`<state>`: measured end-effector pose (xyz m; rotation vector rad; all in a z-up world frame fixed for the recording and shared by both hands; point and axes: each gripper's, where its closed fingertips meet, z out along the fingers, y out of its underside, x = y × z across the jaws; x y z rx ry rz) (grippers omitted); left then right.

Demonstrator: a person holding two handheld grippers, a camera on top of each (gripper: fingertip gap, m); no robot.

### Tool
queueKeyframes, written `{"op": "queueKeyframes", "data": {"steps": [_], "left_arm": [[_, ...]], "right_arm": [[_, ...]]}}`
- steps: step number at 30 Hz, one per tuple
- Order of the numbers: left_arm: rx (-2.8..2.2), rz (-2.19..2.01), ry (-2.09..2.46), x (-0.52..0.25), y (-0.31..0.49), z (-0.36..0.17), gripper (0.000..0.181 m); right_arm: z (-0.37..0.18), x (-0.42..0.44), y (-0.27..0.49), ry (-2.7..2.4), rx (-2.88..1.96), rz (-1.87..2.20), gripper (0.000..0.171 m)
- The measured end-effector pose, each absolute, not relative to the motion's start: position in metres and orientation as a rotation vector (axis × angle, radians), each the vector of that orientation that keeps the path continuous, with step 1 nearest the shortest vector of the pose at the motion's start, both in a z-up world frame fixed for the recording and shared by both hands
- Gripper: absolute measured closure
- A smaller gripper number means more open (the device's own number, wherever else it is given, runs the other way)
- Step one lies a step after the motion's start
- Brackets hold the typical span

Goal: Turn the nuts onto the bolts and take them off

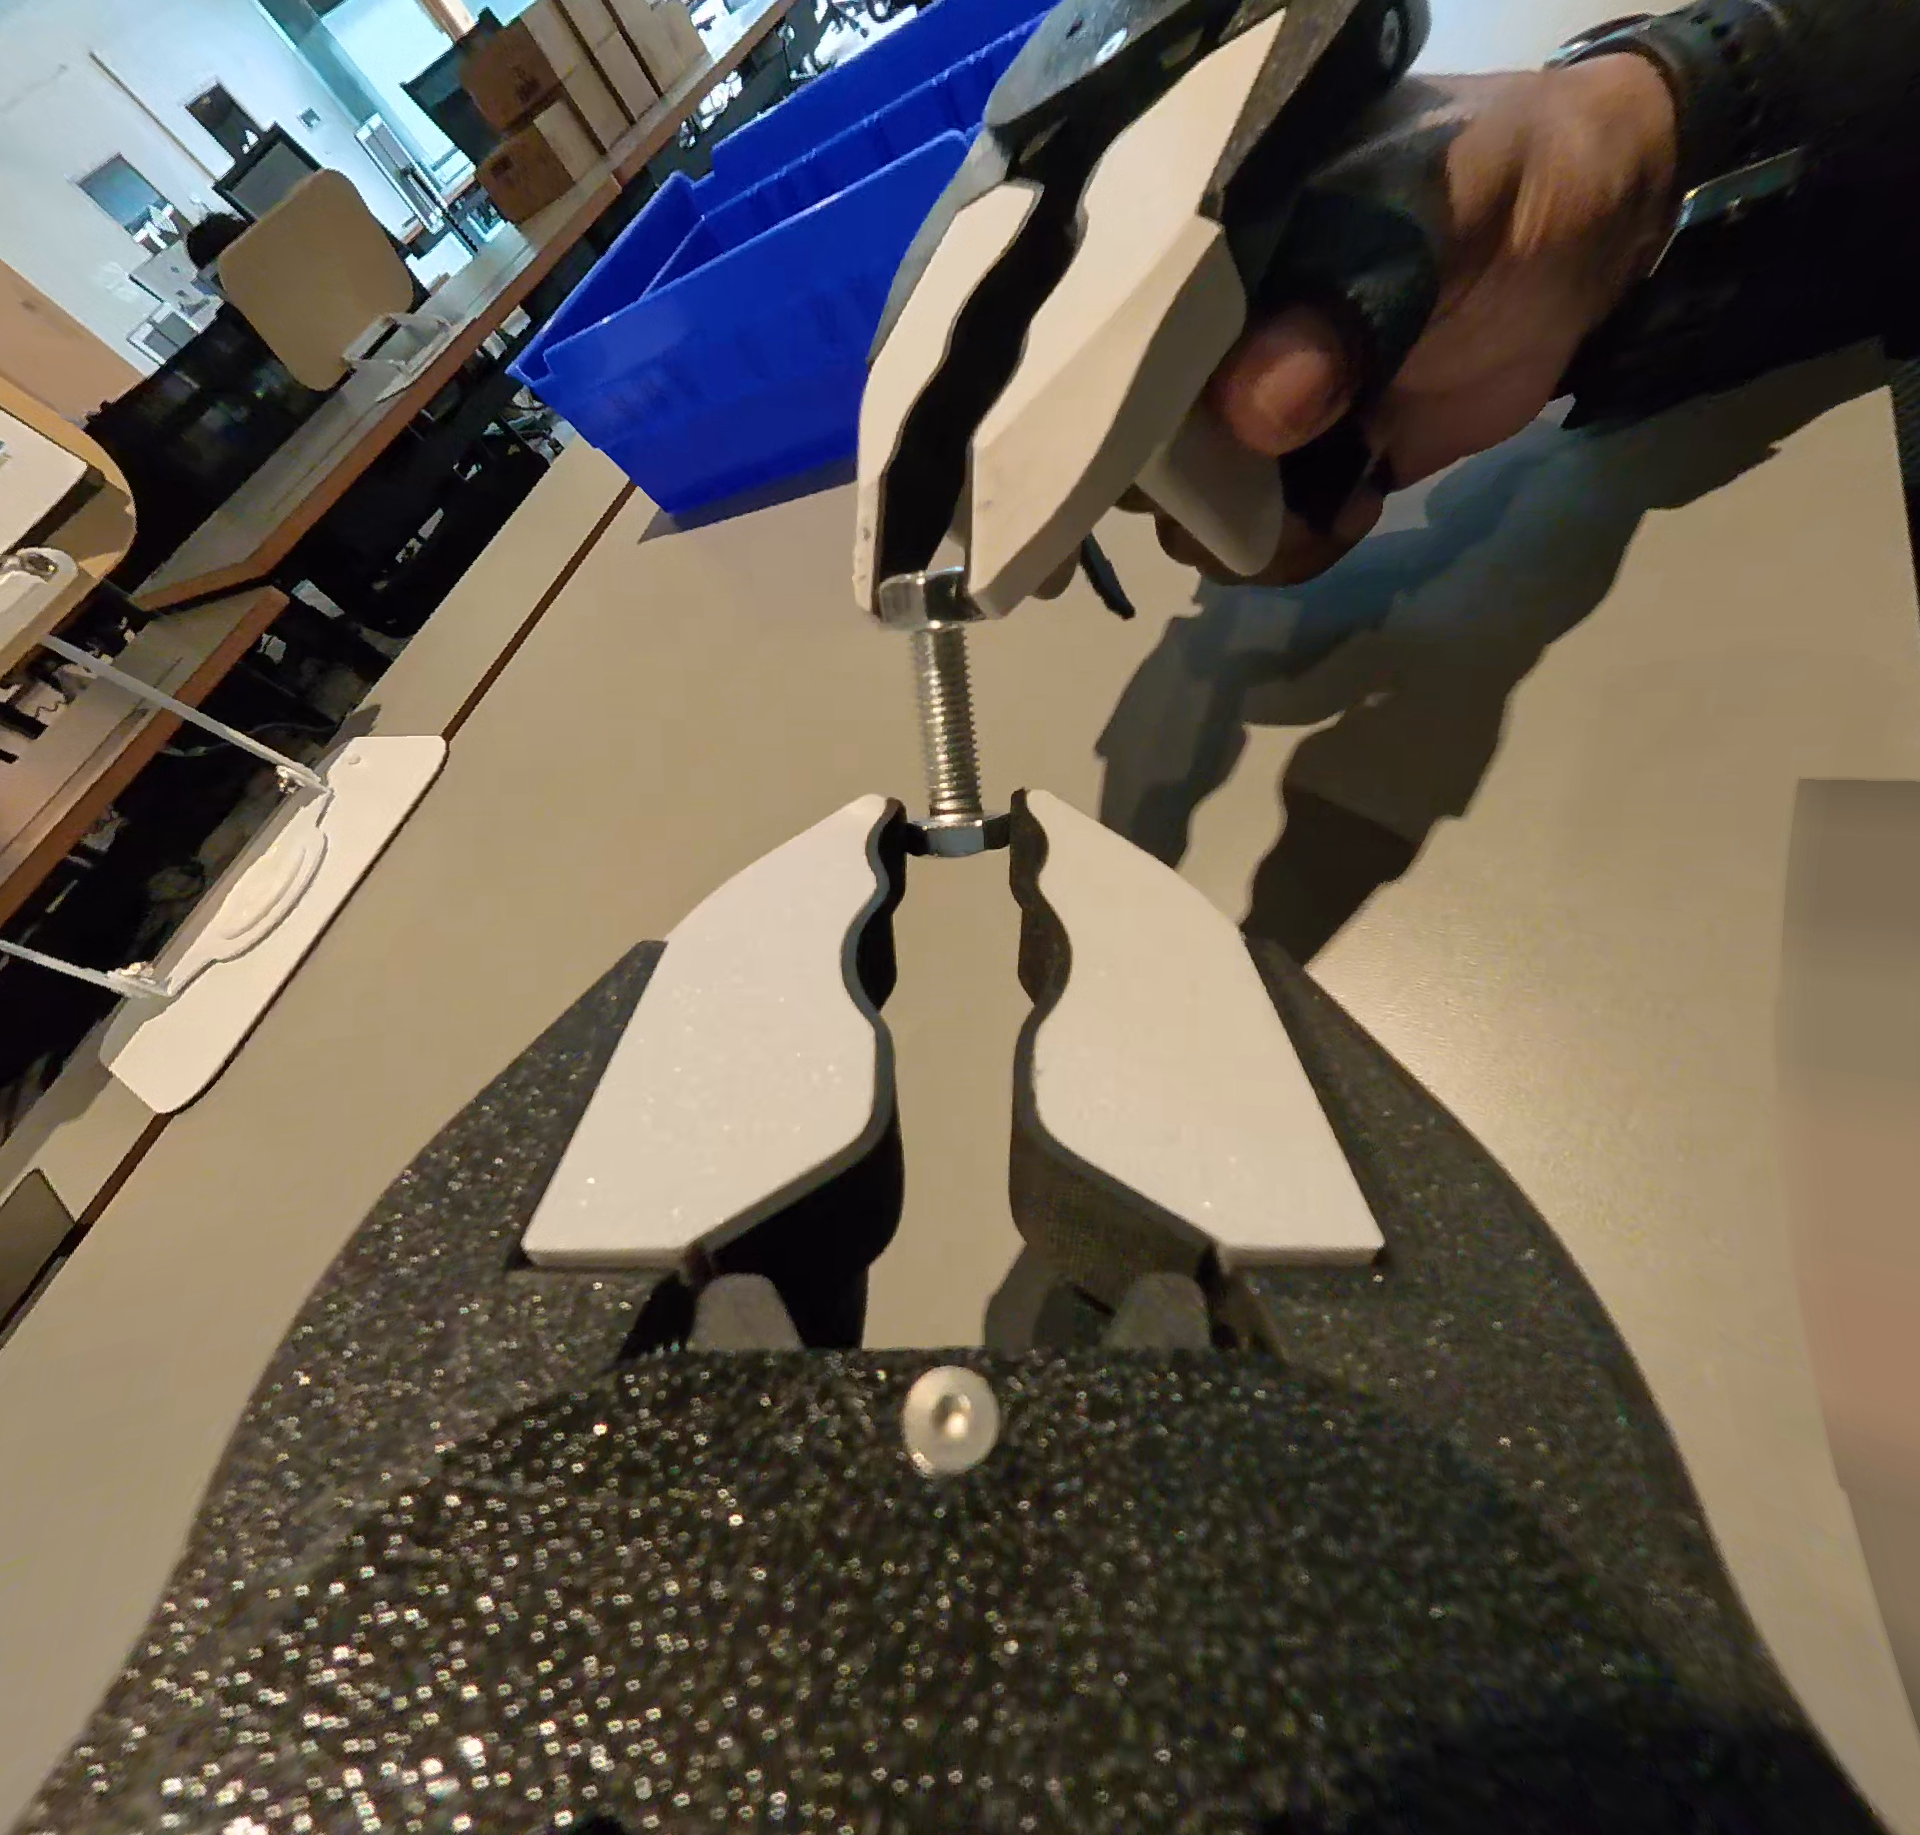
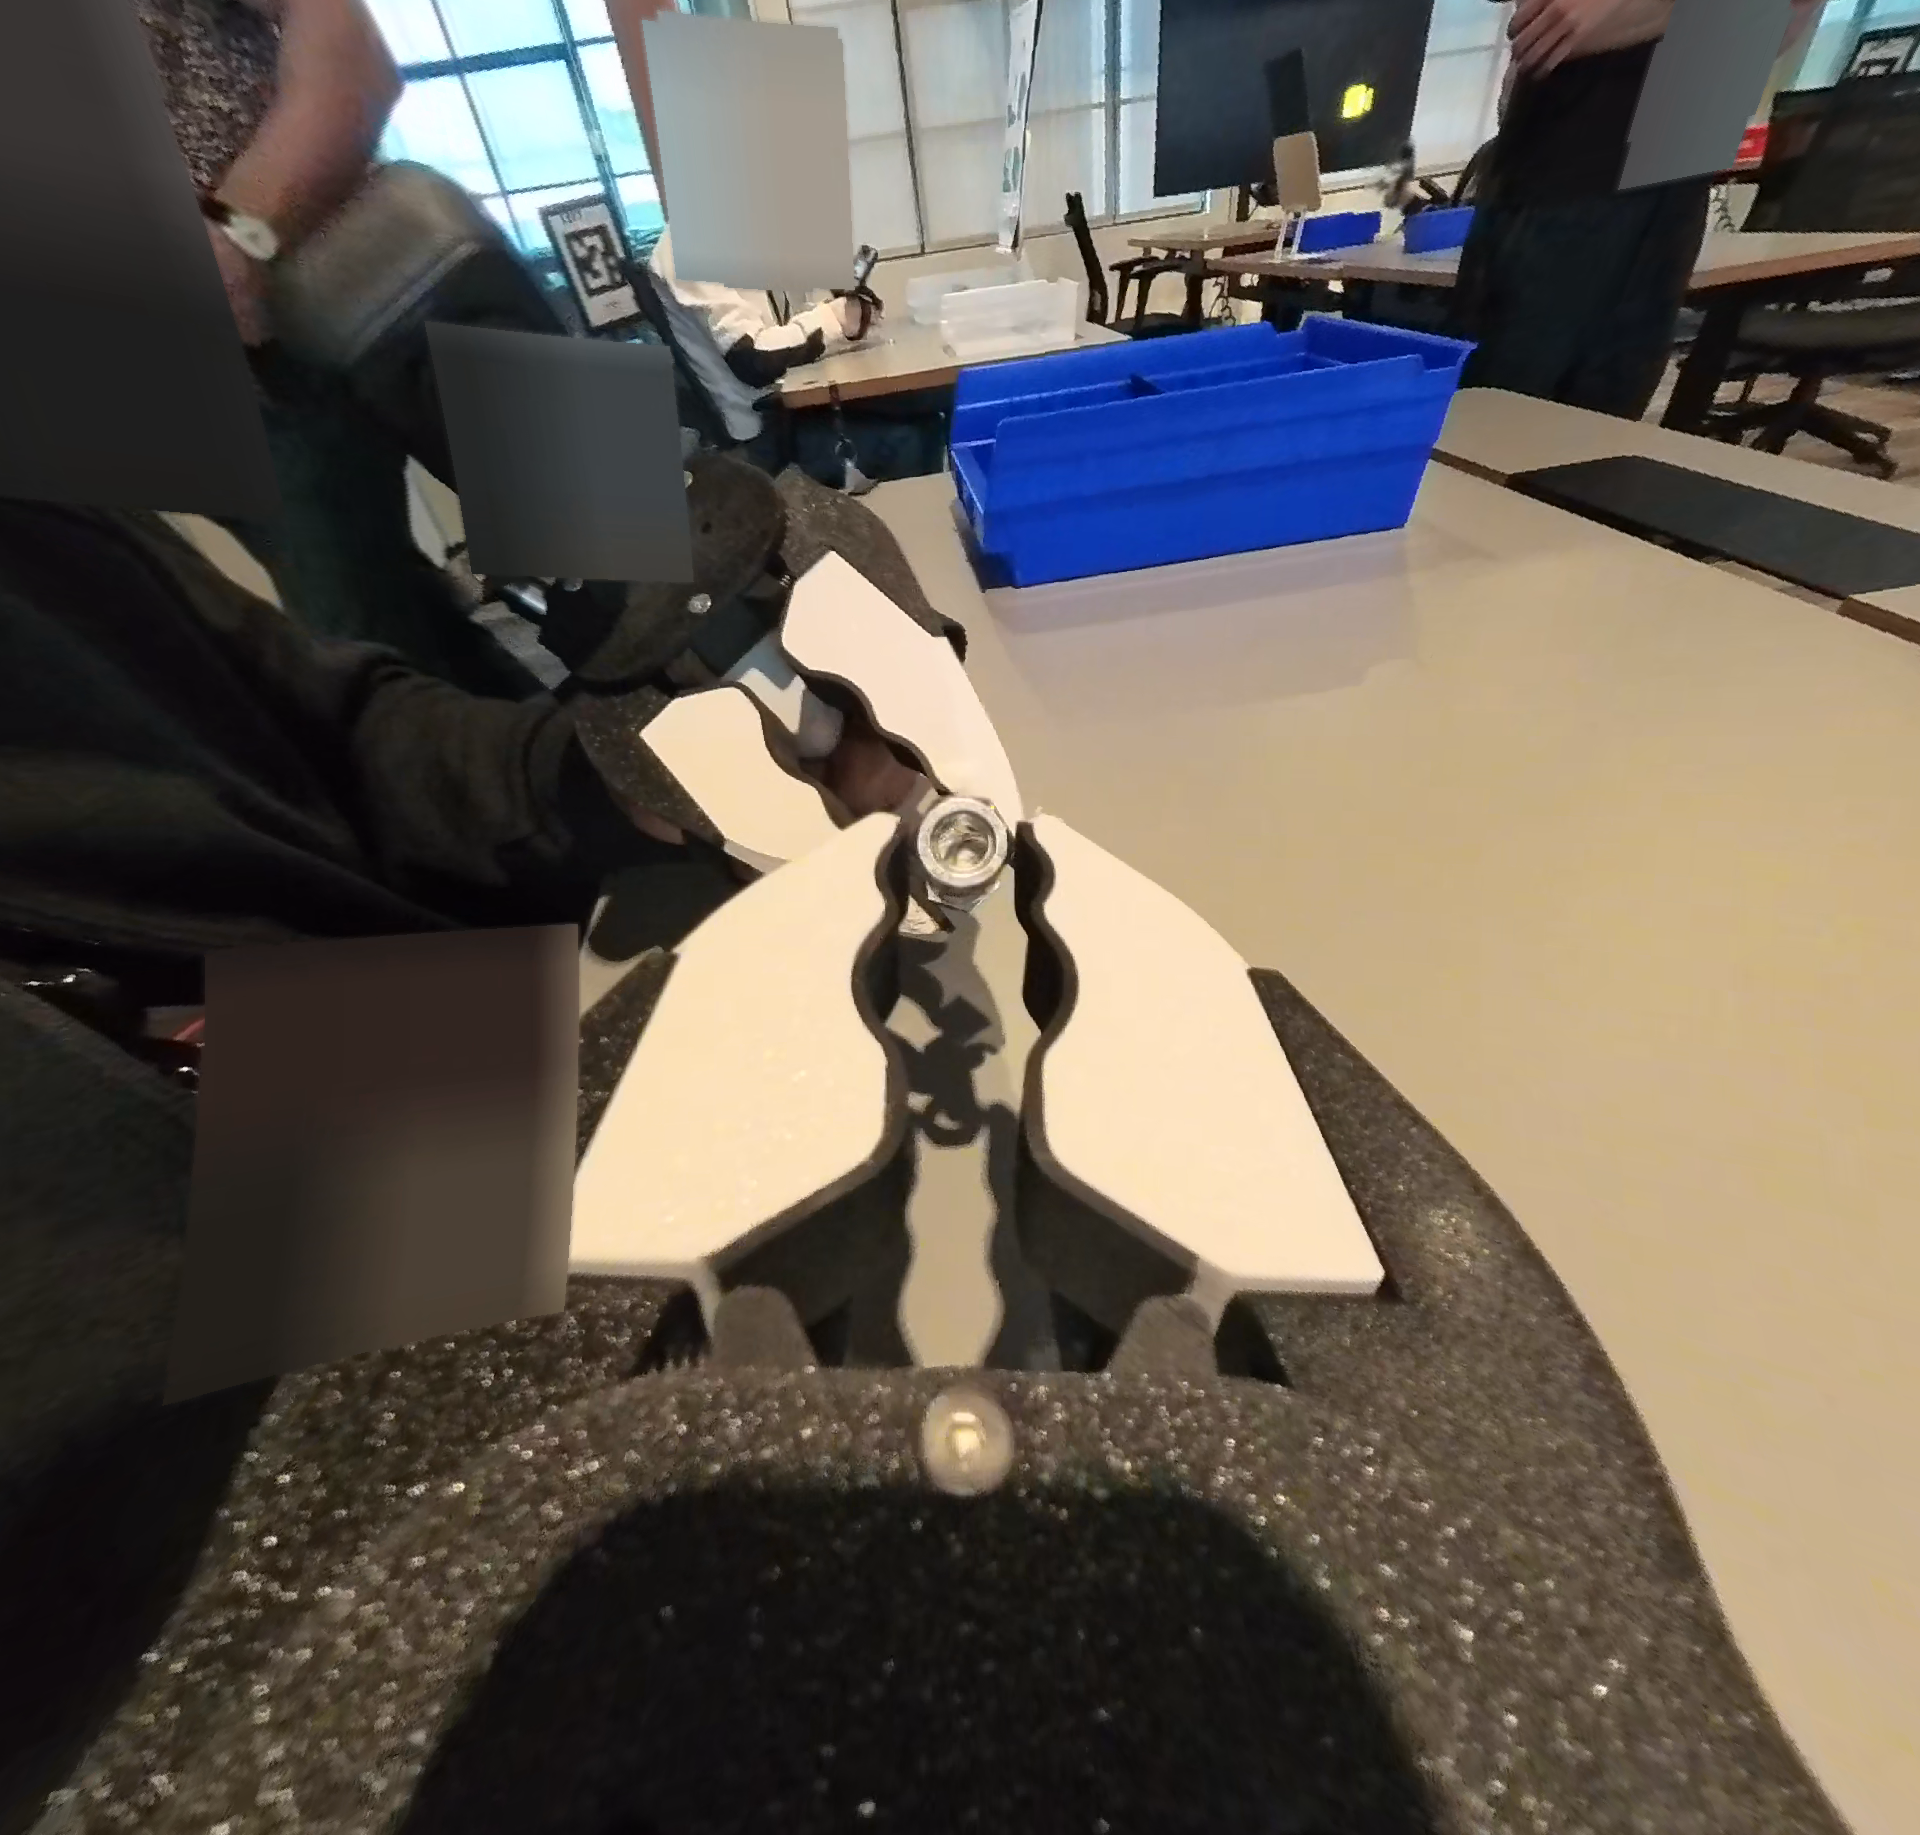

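The bolt [image 1: 948,723] is bright, shiny metal with a finely ridged thread, and the nut [image 1: 954,836] at its near end has the same polished look. The left gripper [image 1: 954,829] has a rough, speckled black body that glitters, with smooth matt pale-grey plates on its jaws. The tabletop [image 1: 665,746] is smooth beige with a soft sheen. The far blue bins [image 2: 1195,455] look like glossy plastic.

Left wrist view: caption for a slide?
Left gripper holds the bolt head; right gripper clamps the nut.
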<state>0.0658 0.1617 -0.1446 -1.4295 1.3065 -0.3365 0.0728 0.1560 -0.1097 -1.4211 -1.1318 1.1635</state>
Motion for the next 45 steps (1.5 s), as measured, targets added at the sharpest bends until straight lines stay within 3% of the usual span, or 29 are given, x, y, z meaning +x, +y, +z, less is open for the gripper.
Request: {"op": "queueKeyframes", "data": {"steps": [11,25,45], "left_arm": [[-1.362,-0.339,1.27,0.067,0.16,-0.133,0.163],[-1.238,0.012,1.165,0.059,0.16,-0.109,0.162],[-1.335,-0.602,1.21,0.075,0.142,-0.12,0.162]], "right_arm": [[-0.1,0.071,0.151,-1.101,-1.404,1.187,0.152],[-0.081,0.065,0.152,-0.731,-1.563,1.169,0.152],[-0.082,0.066,0.136,-0.966,-1.419,1.288,0.152]]}}
